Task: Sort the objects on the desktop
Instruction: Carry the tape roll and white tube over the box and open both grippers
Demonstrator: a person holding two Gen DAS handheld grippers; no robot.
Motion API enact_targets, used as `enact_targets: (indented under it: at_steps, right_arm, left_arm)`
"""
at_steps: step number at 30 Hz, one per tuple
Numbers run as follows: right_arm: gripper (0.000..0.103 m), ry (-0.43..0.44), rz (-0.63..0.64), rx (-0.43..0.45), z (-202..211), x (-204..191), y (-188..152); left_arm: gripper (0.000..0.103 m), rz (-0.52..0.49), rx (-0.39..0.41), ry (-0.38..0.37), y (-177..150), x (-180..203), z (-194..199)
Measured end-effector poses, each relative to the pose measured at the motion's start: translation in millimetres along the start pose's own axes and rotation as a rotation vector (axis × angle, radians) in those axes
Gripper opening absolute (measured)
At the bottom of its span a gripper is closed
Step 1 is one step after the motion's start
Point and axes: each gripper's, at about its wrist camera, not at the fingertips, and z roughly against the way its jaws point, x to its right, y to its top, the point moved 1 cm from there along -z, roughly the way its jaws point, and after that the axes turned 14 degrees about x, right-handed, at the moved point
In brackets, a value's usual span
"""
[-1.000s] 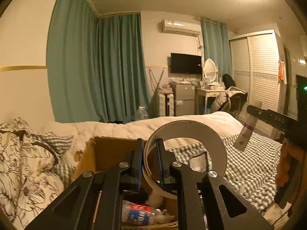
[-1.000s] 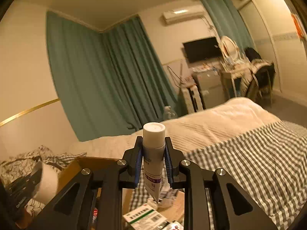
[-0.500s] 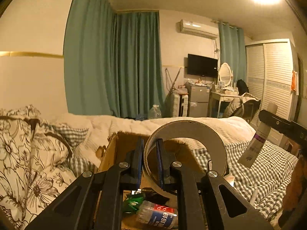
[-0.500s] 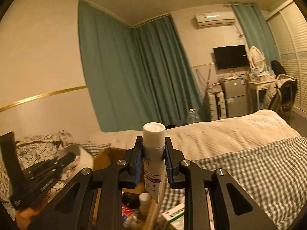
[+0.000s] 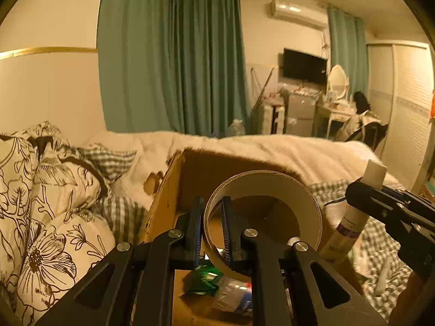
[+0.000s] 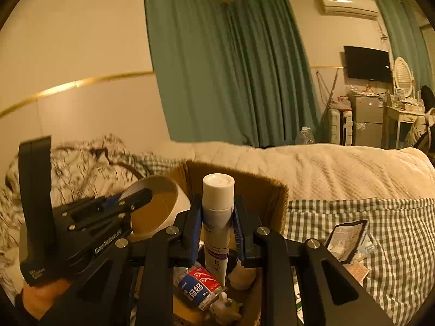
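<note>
Now both loads hang above the open cardboard box (image 6: 272, 190) on the bed (image 6: 339, 163) — the left gripper (image 5: 212, 231) clenched on the wall of a tape roll (image 5: 272, 187), the right gripper (image 6: 216, 225) grasping a white-capped tube (image 6: 217, 212) held upright. Inside the box, at 6 o'clock in the right wrist view, lie a small labelled bottle (image 6: 199, 288) and other clutter. Judged from this, each item should be lowered well inside the walls before release — one at a time, so the two grippers, already near each other, do not collide.
</note>
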Motion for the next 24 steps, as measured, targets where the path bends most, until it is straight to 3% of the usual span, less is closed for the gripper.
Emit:
enact_targets:
  at_steps: [4,12,14,16,17,21,24]
  right_arm:
    - [0.020,0.010,0.025,-0.061,-18,-3,-13]
    - [0.021,0.011,0.013,-0.198,-41,5,-40]
    - [0.024,0.007,0.020,-0.204,-42,4,-42]
    - [0.047,-0.004,0.025,-0.192,-39,3,-40]
    - [0.052,-0.005,0.022,-0.179,-37,4,-37]
    - [0.053,-0.023,0.018,-0.124,-18,6,-21]
    - [0.064,-0.052,-0.001,-0.066,-2,14,-5]
  left_arm:
    - [0.013,-0.004,-0.053,0.006,-13,-3,-15]
    - [0.017,-0.043,-0.083,0.032,-18,1,-22]
    - [0.029,-0.037,-0.090,0.027,-17,0,-22]
    - [0.053,-0.027,-0.080,0.026,-13,0,-17]
    - [0.057,-0.025,-0.071,0.027,-12,0,-15]
    - [0.083,-0.022,-0.034,0.028,-1,3,-2]
    - [0.103,-0.018,0.004,0.029,9,7,10]
